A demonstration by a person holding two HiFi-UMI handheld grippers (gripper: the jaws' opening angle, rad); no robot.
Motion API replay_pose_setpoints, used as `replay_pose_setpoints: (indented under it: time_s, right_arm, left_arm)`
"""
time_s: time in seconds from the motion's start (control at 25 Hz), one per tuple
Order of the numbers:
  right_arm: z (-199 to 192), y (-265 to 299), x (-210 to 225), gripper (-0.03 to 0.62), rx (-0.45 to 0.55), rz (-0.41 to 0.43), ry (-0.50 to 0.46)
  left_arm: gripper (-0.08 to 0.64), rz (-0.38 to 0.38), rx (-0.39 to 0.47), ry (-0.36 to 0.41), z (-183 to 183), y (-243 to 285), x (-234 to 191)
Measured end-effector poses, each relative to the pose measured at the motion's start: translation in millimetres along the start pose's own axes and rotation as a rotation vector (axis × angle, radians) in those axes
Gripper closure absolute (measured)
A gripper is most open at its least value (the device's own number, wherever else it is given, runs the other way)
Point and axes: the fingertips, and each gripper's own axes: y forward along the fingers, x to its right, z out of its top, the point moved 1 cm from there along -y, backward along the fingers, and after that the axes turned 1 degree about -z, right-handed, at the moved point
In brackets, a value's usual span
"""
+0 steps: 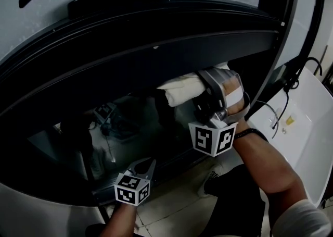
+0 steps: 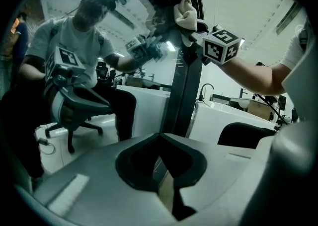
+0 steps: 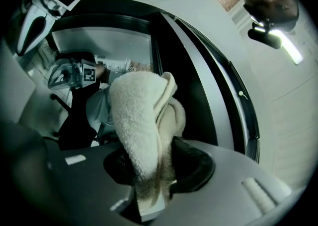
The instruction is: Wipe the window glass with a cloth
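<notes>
The window glass is a dark pane in a black frame and mirrors the room. A rolled white cloth lies against the pane's upper right, under the frame's top bar. My right gripper is shut on that cloth, which fills the right gripper view as a thick fold rising from the gripper. My left gripper hangs low by the pane's bottom edge, its jaws together and empty. In the left gripper view, that gripper points up at the cloth.
A black pillar borders the glass on the right. A white basin with a curved tap stands to the right. Tiled floor lies below. The glass reflects a seated person and an office chair.
</notes>
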Motion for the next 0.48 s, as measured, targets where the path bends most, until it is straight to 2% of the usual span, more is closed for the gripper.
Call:
replay_pose_setpoints:
  time_s: [0.48]
  right_arm:
    - [-2,-7,-12,0.468,-0.009,0.007,0.006]
  left_arm:
    - [0.543,0.0,-0.012,0.006,-3,2,0]
